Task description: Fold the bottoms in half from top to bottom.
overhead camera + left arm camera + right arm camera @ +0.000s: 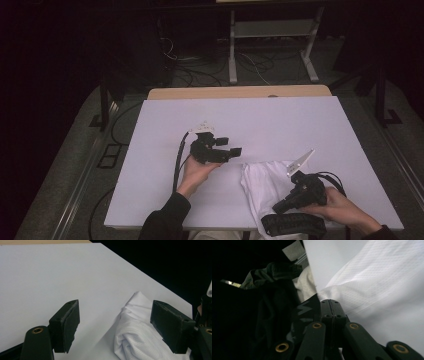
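Right gripper (281, 206) is clamped on the near edge of the crumpled white mesh cloth (262, 182), which lies on the white table (150, 175) near its front edge. Left gripper (237, 151), just left of the cloth, has its jaws apart and empty, so the folding seems only started and most of it is still left.

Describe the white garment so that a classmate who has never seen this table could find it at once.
Start at the white table and go to its near right edge. There, by the right gripper, lies the white garment, crumpled, of fine mesh fabric, with a dark collar band hanging over the edge.
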Demonstrator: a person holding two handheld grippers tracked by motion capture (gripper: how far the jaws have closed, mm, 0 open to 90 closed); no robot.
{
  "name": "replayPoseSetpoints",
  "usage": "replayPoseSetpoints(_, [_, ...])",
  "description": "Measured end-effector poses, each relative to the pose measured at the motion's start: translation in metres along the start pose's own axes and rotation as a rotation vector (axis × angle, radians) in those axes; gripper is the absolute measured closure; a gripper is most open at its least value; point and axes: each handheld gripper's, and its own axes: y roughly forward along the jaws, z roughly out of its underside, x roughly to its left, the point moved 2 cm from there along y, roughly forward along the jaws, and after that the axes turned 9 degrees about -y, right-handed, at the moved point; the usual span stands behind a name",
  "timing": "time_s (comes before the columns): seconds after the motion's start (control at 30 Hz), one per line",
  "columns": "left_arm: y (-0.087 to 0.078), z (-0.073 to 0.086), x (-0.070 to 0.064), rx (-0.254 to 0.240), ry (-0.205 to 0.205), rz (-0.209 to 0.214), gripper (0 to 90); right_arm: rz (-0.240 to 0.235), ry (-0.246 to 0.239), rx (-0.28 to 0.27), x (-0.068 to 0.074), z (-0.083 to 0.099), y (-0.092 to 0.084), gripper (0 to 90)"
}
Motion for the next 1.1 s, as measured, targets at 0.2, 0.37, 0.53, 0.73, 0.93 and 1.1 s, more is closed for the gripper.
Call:
replayPoseSetpoints(0.2, [0.000, 0.000, 0.000, -0.001, -0.001, -0.004, 22.4, 0.019, -0.022, 0.036, 0.001, 0.002, 0.004, 88.4])
replayPoseSetpoints(0.37, [0.000, 0.000, 0.000, 0.003, -0.010, 0.007, 22.1, 0.041, -0.030, 0.073, 0.002, 0.003, 0.009, 88.4])
replayPoseSetpoints(0.53, [0.004, 0.002, -0.001, 0.029, -0.015, 0.011, 20.9, 0.036, -0.025, 0.067, 0.001, 0.003, 0.009, 86.2])
replayPoseSetpoints(0.73, [0.010, 0.004, -0.002, 0.061, -0.020, 0.026, 17.3, 0.101, -0.021, -0.001, -0.002, 0.001, -0.008, 68.8])
replayPoseSetpoints(0.93, [0.013, 0.006, -0.002, 0.085, -0.030, 0.048, 13.2, 0.197, -0.020, -0.089, -0.007, -0.002, -0.035, 50.7])
replayPoseSetpoints(1.1, [0.019, 0.009, -0.003, 0.120, -0.035, 0.063, 8.3, 0.267, 0.013, -0.163, -0.015, -0.001, -0.061, 36.4])
